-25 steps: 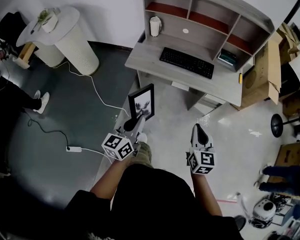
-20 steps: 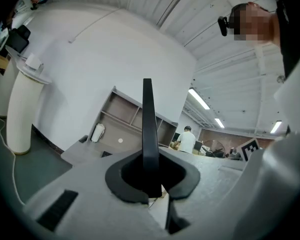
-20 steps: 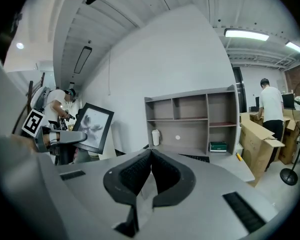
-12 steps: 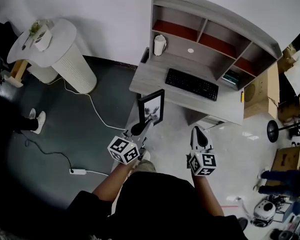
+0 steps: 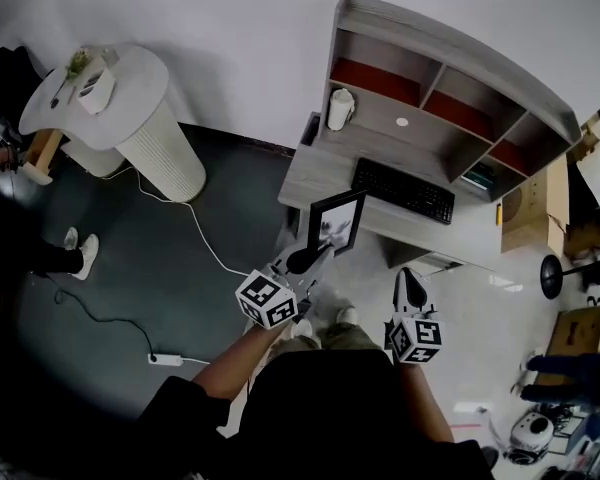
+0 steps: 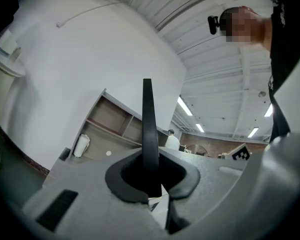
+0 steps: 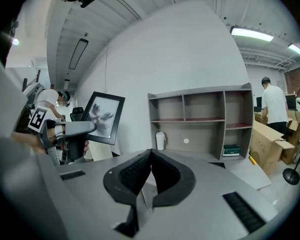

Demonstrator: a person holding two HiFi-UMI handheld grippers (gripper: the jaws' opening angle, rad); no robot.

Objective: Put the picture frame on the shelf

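A black picture frame [image 5: 338, 230] with a grey print stands upright in front of the desk's near edge. My left gripper [image 5: 310, 260] is shut on its lower edge. In the left gripper view the frame [image 6: 148, 129] shows edge-on, clamped between the pads. The grey shelf unit [image 5: 432, 86] with red-backed compartments rises from the desk beyond it. My right gripper [image 5: 410, 290] hangs lower right of the frame, shut and holding nothing. The right gripper view shows the frame [image 7: 104, 116] at left, the shelf unit [image 7: 200, 121] ahead and the gripper's [image 7: 150, 170] pads touching.
On the desk [image 5: 315, 173] lie a black keyboard [image 5: 403, 190] and a white cup [image 5: 340, 109]. A round white table [image 5: 130, 88] stands at left, a cable and power strip [image 5: 167, 359] on the floor. Cardboard boxes [image 5: 535, 208] flank the desk's right. A person [image 7: 273, 104] stands beyond.
The view has closed in on the desk. My left gripper has carried the frame to the right and nearer the desk edge. The right gripper stays shut beside it.
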